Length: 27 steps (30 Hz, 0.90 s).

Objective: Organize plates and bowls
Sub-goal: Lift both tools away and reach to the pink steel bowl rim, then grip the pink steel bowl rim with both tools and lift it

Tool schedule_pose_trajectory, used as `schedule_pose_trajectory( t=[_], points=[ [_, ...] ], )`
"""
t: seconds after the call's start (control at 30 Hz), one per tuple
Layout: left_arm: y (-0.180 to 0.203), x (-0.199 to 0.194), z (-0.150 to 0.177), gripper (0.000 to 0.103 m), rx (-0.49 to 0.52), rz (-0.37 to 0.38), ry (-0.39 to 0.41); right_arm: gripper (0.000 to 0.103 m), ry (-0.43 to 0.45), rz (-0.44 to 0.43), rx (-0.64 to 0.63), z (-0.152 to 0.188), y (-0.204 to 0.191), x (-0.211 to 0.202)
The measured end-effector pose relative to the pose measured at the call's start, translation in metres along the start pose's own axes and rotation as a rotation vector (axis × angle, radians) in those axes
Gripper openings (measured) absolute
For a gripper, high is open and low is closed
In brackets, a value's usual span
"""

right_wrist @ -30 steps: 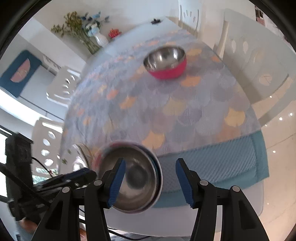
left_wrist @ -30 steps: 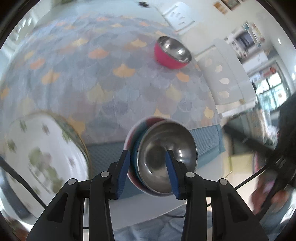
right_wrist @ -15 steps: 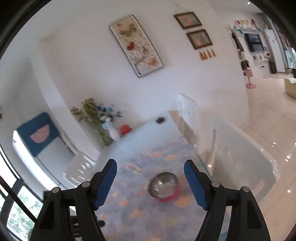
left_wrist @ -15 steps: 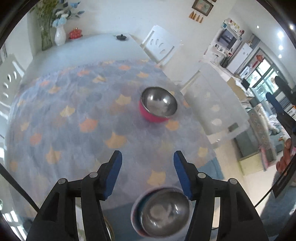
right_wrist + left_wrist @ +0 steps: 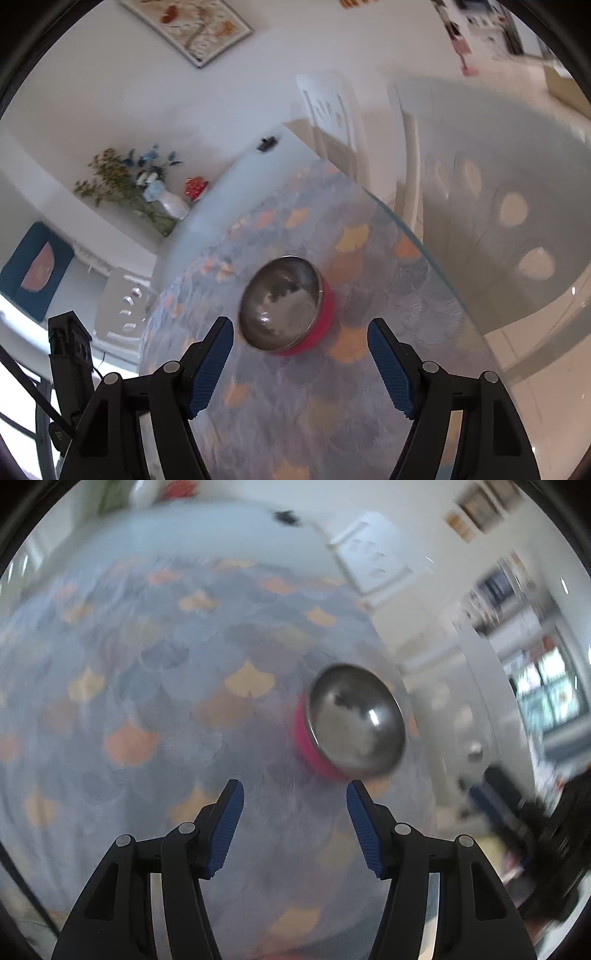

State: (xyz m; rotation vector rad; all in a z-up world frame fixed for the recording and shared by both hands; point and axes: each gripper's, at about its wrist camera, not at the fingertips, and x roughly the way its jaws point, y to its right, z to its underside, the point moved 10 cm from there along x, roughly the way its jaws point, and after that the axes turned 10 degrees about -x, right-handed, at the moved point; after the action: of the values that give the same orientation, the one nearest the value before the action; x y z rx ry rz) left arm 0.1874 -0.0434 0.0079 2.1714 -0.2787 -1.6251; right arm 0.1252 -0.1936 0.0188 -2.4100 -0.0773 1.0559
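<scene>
A steel bowl with a pink outside (image 5: 352, 727) stands on the patterned tablecloth (image 5: 147, 701), ahead and to the right of my left gripper (image 5: 294, 801). The left gripper is open and empty, above the cloth. The same pink bowl (image 5: 286, 308) shows in the right wrist view, just beyond and between the tips of my right gripper (image 5: 300, 341), which is open and empty and short of the bowl. The stacked bowls and the flowered plate seen earlier are out of view. Both views are motion-blurred.
White chairs (image 5: 332, 110) stand at the table's far and right sides. A vase of flowers (image 5: 162, 199) and a small red object (image 5: 195, 186) sit at the table's far end. The table edge (image 5: 424, 251) runs close to the bowl's right.
Both grippers have swung forward across the table toward the pink bowl. The left let go of the stacked bowls near the front edge and opened wide. The right view dropped from the wall to the bowl.
</scene>
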Motion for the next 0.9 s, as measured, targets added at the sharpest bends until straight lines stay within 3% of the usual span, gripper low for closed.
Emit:
schedule_pose_trajectory(
  t=[0.1,0.33,0.5,0.63,0.8,0.9],
  points=[
    [-0.013,0.010,-0.021,0.056,-0.096,-0.065,0.118,0.073,-0.027,-0.018,0.070,0.000,0.010,0.031],
    [-0.009,0.033,-0.037,0.056,-0.238,0.089,0.114,0.073,-0.075,-0.029,0.103,0.001,0.022,0.071],
    [0.015,0.042,-0.031,0.056,-0.157,0.175,0.113,0.073,-0.090,-0.054,0.094,0.001,0.021,0.090],
    [0.030,0.060,-0.023,0.056,-0.029,0.121,0.094,0.073,-0.125,-0.056,0.089,0.010,0.019,0.105],
    [0.014,0.093,-0.014,0.053,-0.079,0.075,-0.028,0.073,-0.162,-0.065,0.105,0.021,0.019,0.117],
    [0.010,0.095,-0.016,0.051,-0.062,0.067,-0.007,0.066,-0.173,-0.056,0.086,0.024,0.018,0.119]
  ],
)
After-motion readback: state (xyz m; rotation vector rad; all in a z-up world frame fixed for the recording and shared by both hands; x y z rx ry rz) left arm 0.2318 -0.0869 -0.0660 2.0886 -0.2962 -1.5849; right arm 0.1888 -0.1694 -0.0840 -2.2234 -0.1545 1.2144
